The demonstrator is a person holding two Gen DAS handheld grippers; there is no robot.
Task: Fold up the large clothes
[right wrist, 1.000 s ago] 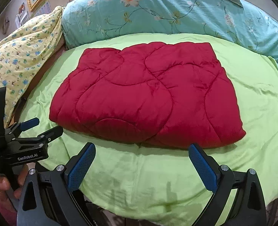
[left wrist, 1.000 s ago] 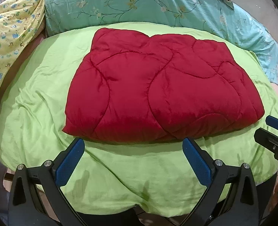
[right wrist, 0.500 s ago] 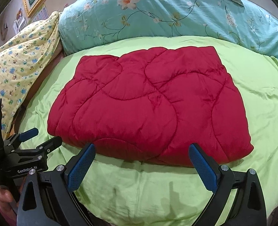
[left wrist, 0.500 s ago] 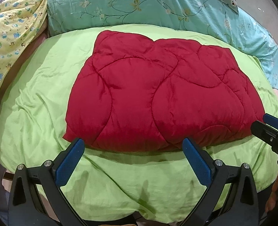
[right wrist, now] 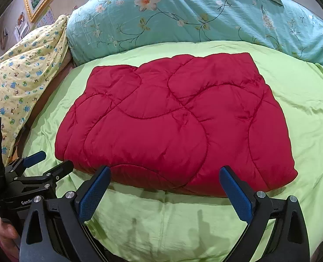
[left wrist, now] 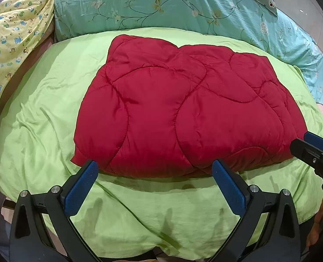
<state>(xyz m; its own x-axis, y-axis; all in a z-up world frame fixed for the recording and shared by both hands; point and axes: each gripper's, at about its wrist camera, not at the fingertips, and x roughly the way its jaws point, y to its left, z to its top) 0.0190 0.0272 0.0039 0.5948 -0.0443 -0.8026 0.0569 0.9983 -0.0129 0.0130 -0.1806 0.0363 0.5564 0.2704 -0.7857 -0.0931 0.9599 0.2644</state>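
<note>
Both tongs closer to folded red quilt (left wrist: 183,113), spread, empty.

left gripper (left wrist: 155,185) agape, right gripper (right wrist: 164,191) agape (side by side)

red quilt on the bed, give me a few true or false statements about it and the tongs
1. The red quilt lies folded on the lime green sheet. True.
2. The left tongs are clamped on the quilt's near edge. False: they are open, just short of that edge, holding nothing.
3. The right tongs are open. True.
4. A teal floral duvet lies beyond the quilt. True.
5. The yellow printed bedding covers part of the quilt. False: it lies off to the left, apart from it.
</note>
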